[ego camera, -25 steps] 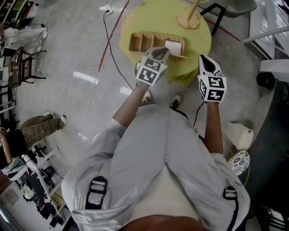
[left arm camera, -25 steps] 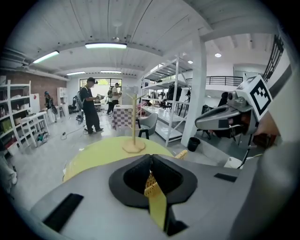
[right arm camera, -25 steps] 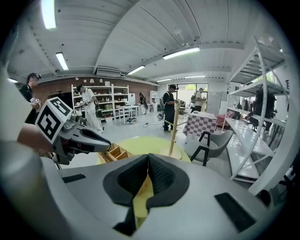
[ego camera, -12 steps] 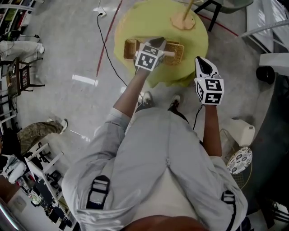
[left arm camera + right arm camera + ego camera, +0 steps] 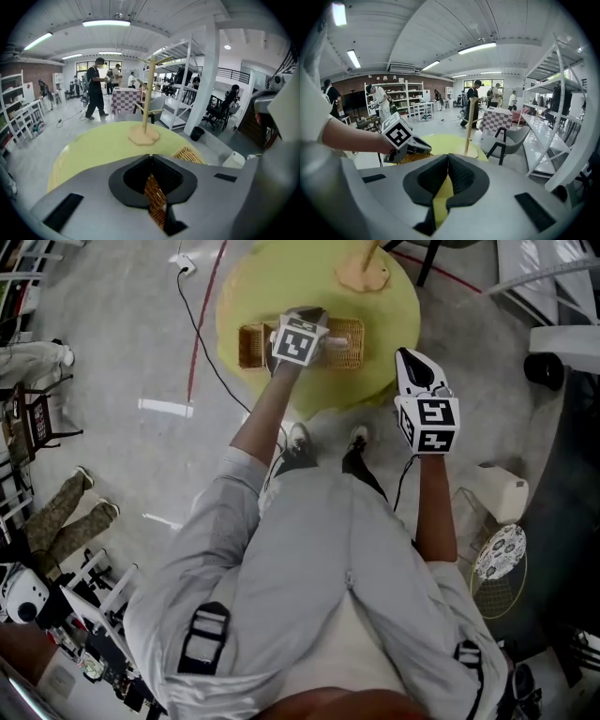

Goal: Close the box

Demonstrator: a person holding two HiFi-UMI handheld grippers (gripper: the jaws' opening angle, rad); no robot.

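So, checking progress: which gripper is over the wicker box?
The left gripper, right above the wicker box; the right gripper hangs off to the side of it.

a grey short-sleeved shirt (image 5: 319,559), buckled straps (image 5: 202,638), left tongs (image 5: 310,314) and right tongs (image 5: 412,356) with black-and-white cubes (image 5: 298,341).

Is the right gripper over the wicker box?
No, the right gripper stands apart from the wicker box; the left gripper is over it.
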